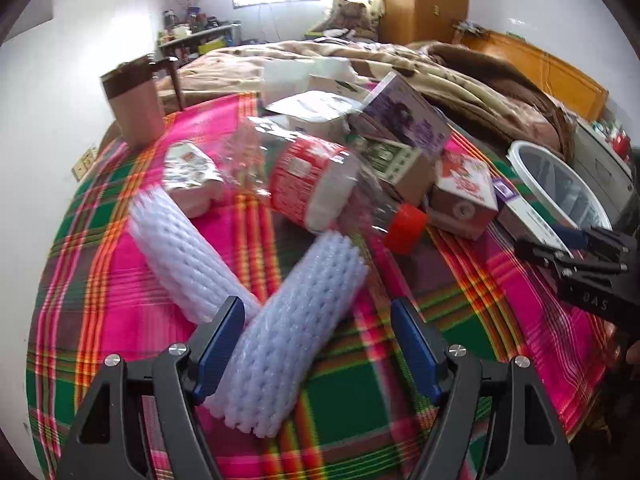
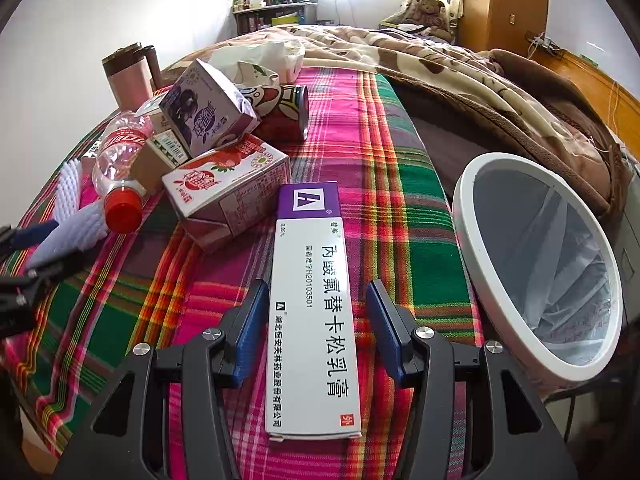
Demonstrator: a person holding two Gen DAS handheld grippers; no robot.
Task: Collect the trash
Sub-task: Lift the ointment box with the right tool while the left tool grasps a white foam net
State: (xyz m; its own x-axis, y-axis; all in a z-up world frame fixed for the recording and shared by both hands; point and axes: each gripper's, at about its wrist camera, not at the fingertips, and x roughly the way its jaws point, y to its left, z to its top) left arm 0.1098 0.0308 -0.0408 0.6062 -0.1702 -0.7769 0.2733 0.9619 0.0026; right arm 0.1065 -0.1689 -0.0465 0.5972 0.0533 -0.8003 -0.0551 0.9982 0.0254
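Trash lies on a plaid cloth (image 1: 120, 288). In the left wrist view my left gripper (image 1: 318, 320) is open, its blue pads either side of a white foam net sleeve (image 1: 296, 328); the left pad touches it. A second foam sleeve (image 1: 180, 248) lies to its left, and a clear bottle with red label and cap (image 1: 320, 184) lies beyond. In the right wrist view my right gripper (image 2: 316, 304) is open around a long white and purple medicine box (image 2: 312, 308), not touching it. A white bin with a liner (image 2: 540, 272) stands at the right.
Juice cartons (image 2: 228, 184), a purple carton (image 2: 208, 108), a can (image 2: 288, 112) and wrappers are piled behind. A pink tumbler (image 1: 136, 104) stands at the far left. A brown blanket (image 2: 460, 68) covers the bed beyond. The right gripper's body shows in the left wrist view (image 1: 580, 268).
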